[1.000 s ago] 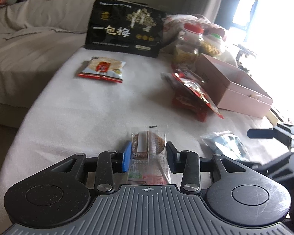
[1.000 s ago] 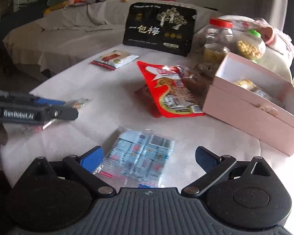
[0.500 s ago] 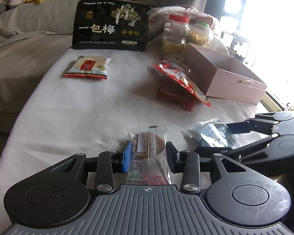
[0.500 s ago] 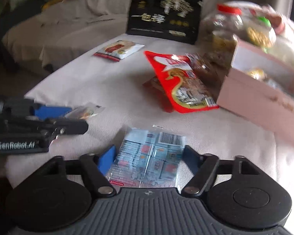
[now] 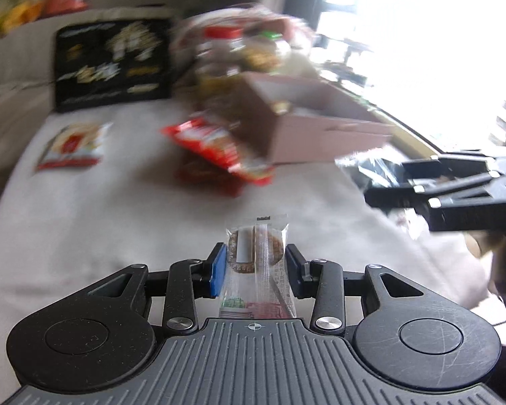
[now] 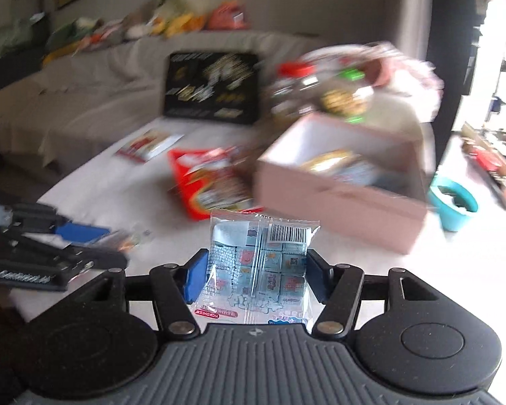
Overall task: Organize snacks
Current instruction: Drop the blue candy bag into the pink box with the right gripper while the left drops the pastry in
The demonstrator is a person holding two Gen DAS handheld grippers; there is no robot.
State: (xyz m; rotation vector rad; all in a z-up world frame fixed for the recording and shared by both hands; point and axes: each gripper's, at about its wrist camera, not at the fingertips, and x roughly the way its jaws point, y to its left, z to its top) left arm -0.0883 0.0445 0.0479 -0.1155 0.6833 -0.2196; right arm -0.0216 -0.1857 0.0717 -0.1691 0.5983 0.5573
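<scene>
Left claw (image 5: pixel 255 265) pinches a clear-wrapped round brown biscuit (image 5: pixel 257 251); right claw (image 6: pixel 255 275), just closing, pinches a pale-blue candy packet (image 6: pixel 260 270); blurred pink box (image 6: pixel 337 199), seemingly cardboard, upper right.

The left black plastic gripper (image 5: pixel 255 265) has 2 blue-padded fingers, silver pivot screws and a ribbed grey base; the matching right gripper (image 6: pixel 254 276) looks identical (white lettering, blurred).

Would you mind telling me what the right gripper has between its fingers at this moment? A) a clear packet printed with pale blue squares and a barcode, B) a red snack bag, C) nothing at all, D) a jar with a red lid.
A: in the right wrist view the right gripper is clamped on the pale blue packet, lifted off the table.
</scene>
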